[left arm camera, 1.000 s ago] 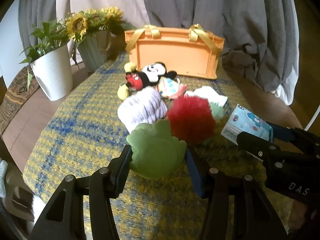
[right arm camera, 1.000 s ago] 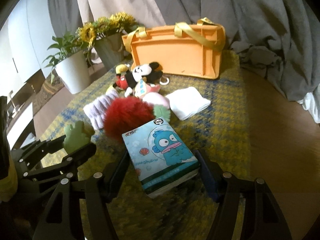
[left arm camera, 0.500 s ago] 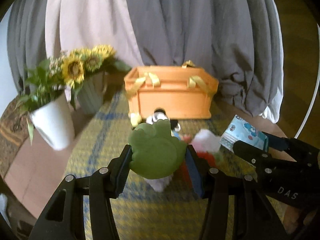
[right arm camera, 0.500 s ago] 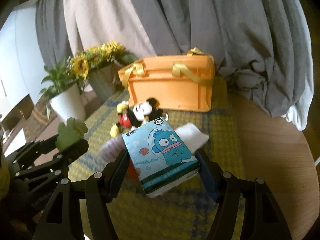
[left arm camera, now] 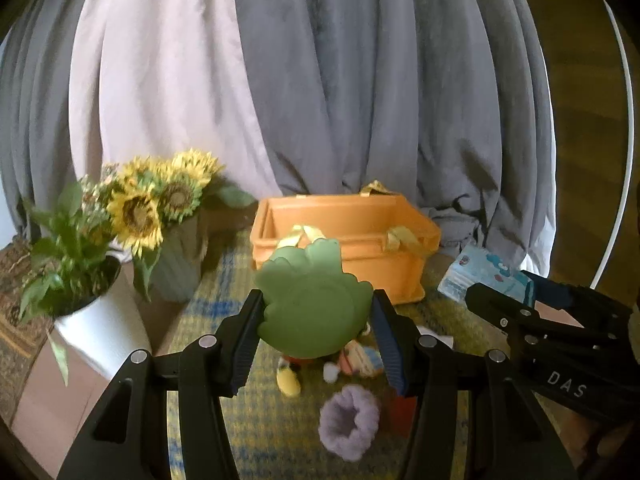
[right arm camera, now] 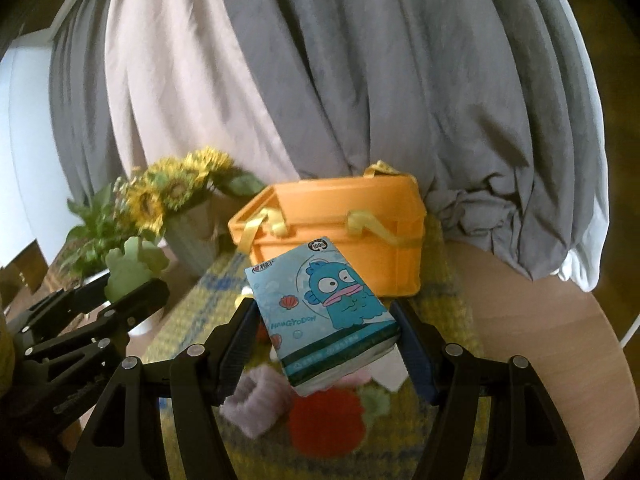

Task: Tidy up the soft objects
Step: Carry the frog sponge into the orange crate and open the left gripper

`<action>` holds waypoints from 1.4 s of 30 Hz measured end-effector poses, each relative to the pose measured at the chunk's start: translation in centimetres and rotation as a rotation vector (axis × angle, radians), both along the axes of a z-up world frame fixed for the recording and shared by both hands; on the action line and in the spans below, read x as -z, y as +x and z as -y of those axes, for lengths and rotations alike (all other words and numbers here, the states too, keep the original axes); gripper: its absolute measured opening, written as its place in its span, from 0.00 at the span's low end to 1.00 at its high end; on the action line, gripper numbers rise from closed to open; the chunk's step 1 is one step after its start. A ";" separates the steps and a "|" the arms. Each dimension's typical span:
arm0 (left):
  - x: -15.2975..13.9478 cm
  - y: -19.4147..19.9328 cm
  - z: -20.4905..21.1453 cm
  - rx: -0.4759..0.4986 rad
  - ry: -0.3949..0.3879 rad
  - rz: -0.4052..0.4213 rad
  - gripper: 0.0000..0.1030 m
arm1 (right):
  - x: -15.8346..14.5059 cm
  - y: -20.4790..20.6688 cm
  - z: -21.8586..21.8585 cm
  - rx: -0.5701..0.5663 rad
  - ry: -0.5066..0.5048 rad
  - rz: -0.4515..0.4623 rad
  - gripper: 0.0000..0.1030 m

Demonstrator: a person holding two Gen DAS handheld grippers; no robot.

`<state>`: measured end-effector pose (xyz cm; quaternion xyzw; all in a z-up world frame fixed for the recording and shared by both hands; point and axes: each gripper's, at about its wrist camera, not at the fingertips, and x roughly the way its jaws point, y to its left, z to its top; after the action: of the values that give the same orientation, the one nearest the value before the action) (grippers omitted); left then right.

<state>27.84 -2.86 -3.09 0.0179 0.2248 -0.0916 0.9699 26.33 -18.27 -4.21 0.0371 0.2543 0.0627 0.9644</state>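
So the left gripper (left arm camera: pixel 316 330) has its fingers (left arm camera: pixel 246 340) clamped on both sides of a green squishy toy (left arm camera: pixel 312 304), a flat leafy-edged thing. The toy sits right between the finger pads, sticking up above them, and it's held up in the air in front of the orange basket (left arm camera: pixel 344 248). From the right wrist view the same toy (right arm camera: pixel 134 264) pokes out of the left gripper off to the left side.

The right gripper (right arm camera: pixel 324 344) is doing the same deal with a blue tissue pack (right arm camera: pixel 320 304), the one with the cartoon fish on it. The pack is wedged between the two fingers (right arm camera: pixel 234 350), tilted, its top corner pointing toward the basket (right arm camera: pixel 332 232) and its bottom end hanging down past the fingertips. It's lifted off the table too. In the left view that pack (left arm camera: pixel 480 276) shows just right of the basket, in the right gripper's grip.

Down on the yellow-and-blue woven cloth (left arm camera: pixel 264 412) over the table, under the grippers, the rest of the soft stuff lies in a loose bunch: a lilac fuzzy scrunchie (left arm camera: pixel 348 422), a red pom-pom (right arm camera: pixel 324 420), a Mickey plush (left arm camera: pixel 290 376) mostly hidden behind the green toy, and a white folded cloth (right arm camera: pixel 390 372) peeking out under the tissue pack.

The basket stands at the far end of the cloth, open side up, yellow ribbon handles flopped over its rim. Left of it are a vase of sunflowers (left arm camera: pixel 160 204) and a white potted plant (left arm camera: pixel 80 312). Grey and pale curtains (left arm camera: pixel 320 80) hang behind everything.
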 end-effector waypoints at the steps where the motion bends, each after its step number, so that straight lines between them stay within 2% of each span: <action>1: -0.3 0.4 0.0 0.007 -0.002 0.006 0.51 | -0.2 0.3 0.0 0.006 0.001 0.007 0.66; 6: -1.4 2.5 -0.1 0.014 -0.016 0.038 0.51 | -1.9 2.3 -0.1 0.029 -0.005 0.058 0.60; 8: -1.4 3.7 -0.1 0.013 -0.024 0.030 0.51 | -2.3 3.3 -0.1 0.039 -0.035 0.067 0.47; 9: -1.4 4.2 -0.1 0.017 -0.029 0.027 0.51 | -2.2 3.9 0.0 0.038 -0.042 0.057 0.45; 11: -1.2 5.0 0.2 0.017 -0.033 0.023 0.51 | -2.1 5.0 0.4 0.038 -0.022 0.042 0.45; 16: -1.1 7.4 0.9 0.042 -0.033 0.011 0.51 | -2.2 7.2 1.1 0.037 -0.045 0.032 0.45; 24: -2.6 11.7 1.9 0.077 -0.010 0.052 0.51 | -3.1 11.3 1.9 0.050 -0.057 0.046 0.45; 31: -3.4 16.2 2.4 0.095 0.006 0.056 0.51 | -3.7 15.5 2.4 0.068 -0.048 0.035 0.45; 36: -2.7 19.6 2.7 0.116 0.020 0.010 0.51 | -3.3 18.0 2.2 0.068 -0.051 0.009 0.45; 42: -0.6 23.6 3.5 0.159 0.041 -0.103 0.51 | -2.2 20.8 2.3 0.087 -0.082 -0.036 0.45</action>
<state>51.48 -6.40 -2.46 0.0508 0.2740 -0.1643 0.9462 47.10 -20.56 -1.97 0.0099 0.2719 0.0094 0.9622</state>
